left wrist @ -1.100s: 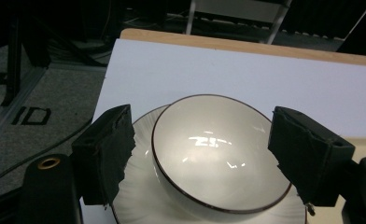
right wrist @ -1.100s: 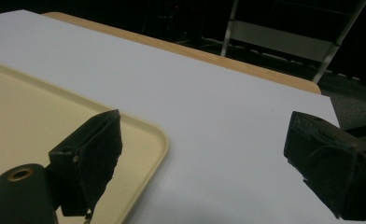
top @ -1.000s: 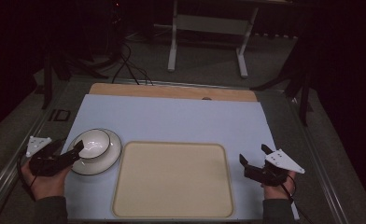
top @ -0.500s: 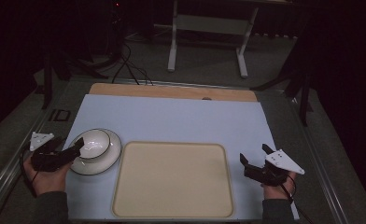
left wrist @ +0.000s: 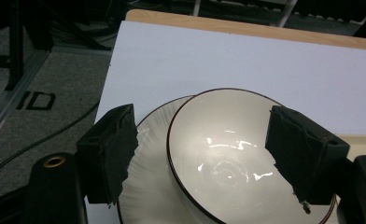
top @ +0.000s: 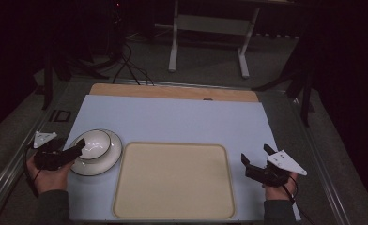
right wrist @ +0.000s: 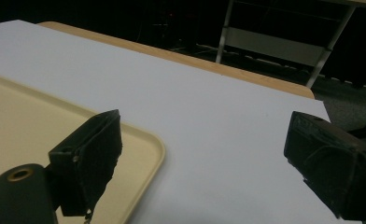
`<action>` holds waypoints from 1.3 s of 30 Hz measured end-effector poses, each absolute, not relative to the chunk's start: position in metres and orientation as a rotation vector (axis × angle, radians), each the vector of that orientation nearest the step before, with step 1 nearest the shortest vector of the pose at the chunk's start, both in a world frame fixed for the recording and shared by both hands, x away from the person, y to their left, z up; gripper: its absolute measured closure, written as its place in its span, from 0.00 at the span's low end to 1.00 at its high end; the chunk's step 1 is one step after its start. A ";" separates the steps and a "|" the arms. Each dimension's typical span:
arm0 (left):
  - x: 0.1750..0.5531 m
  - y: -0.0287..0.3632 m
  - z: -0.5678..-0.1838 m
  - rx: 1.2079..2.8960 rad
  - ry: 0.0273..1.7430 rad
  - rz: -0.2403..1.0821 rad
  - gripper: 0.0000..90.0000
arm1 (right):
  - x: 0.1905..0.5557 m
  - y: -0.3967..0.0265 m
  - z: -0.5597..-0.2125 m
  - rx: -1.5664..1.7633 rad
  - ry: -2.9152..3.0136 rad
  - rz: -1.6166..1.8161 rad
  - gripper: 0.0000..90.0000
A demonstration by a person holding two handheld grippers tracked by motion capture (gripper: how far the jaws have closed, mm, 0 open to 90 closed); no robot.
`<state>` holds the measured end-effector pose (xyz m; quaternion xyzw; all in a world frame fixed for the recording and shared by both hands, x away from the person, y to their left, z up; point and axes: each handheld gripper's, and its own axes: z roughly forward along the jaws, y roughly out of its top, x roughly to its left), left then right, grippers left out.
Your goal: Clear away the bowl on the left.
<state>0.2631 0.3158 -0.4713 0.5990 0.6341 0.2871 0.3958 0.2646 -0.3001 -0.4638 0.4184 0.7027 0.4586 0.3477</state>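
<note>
The step in hand looks like the approach to a grasp: the left gripper (top: 79, 149) sits at the near-left edge of the white bowl (top: 95, 143), which rests in a white plate (top: 109, 159) on the left of the table (top: 182, 117), just beside the empty beige tray (top: 172, 180). In the left gripper view its fingers (left wrist: 109, 154) stand wide apart, one over the plate rim and the other over the far side of the bowl (left wrist: 237, 163), not yet clamped. The right gripper (top: 255, 161) waits to the right of the tray, fingers (right wrist: 90, 158) apart and holding nothing. The next move likely calls for lowering the left fingers astride the bowl's rim and closing firmly, since glazed ware may slip.
</note>
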 end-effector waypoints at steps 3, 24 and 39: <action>0.265 0.316 -0.473 1.521 1.612 0.722 0.29 | 0.264 -0.300 -0.464 1.081 1.824 1.194 0.12; 0.279 0.324 -0.494 1.557 1.697 0.608 0.34 | 0.264 -0.299 -0.463 1.032 1.846 1.228 0.12; 0.289 0.327 -0.507 1.560 1.785 0.487 0.46 | 0.264 -0.298 -0.462 1.023 1.847 1.231 0.12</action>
